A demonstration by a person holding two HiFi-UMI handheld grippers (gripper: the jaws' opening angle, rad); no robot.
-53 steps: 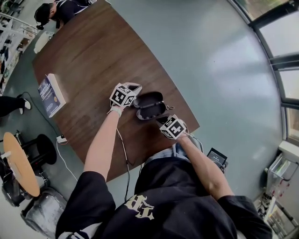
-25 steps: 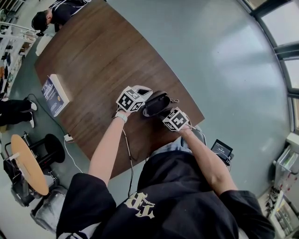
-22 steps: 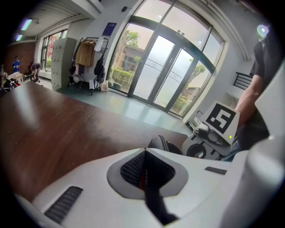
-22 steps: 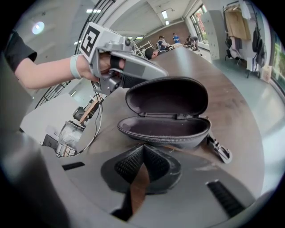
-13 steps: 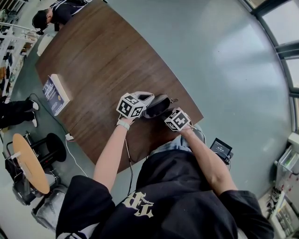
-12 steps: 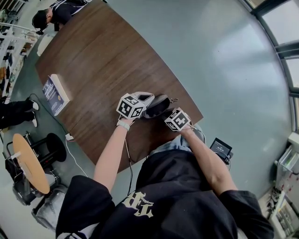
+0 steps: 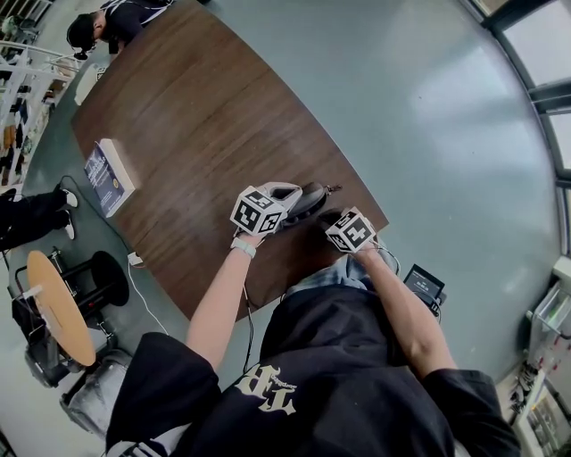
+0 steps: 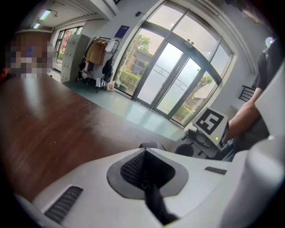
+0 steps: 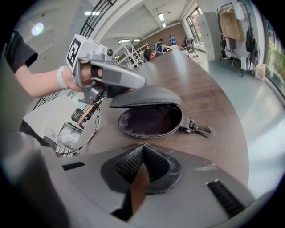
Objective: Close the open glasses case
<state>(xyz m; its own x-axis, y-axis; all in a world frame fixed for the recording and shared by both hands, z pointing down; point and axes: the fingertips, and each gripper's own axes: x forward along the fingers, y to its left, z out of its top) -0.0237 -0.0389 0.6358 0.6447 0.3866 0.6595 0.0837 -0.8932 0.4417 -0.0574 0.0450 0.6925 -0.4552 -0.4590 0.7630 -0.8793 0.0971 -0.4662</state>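
Two hand-held grippers are working at a brown desk (image 7: 178, 116). The left hand-held gripper (image 8: 143, 151) is holding its jaws shut, with nothing between them. The right hand-held gripper (image 9: 143, 146) is also pinching its jaws together on nothing. Only a thin slit below the tips is showing the wood under them.

The glasses case (image 9: 151, 120) is lying on the desk, near the corner closest to the person holding the grippers. It is straight ahead of the right hand-held gripper, at 12 o'clock. It is dark and is sitting part way open, like a mouth. Its lid (image 9: 147, 95) is leaning low over the bottom half, and the dark inside is showing. The left hand-held gripper is reaching in from 10 o'clock, and its tip is lying on top of the lid. A small metal clip (image 9: 201, 129) is sticking out of the case at 3 o'clock and resting on the wood.

In the head view, a book (image 7: 109, 174) is lying at 9 o'clock from the case, well apart from it, by the desk's edge. Another person (image 7: 107, 22) is showing at the far end, at 11 o'clock.
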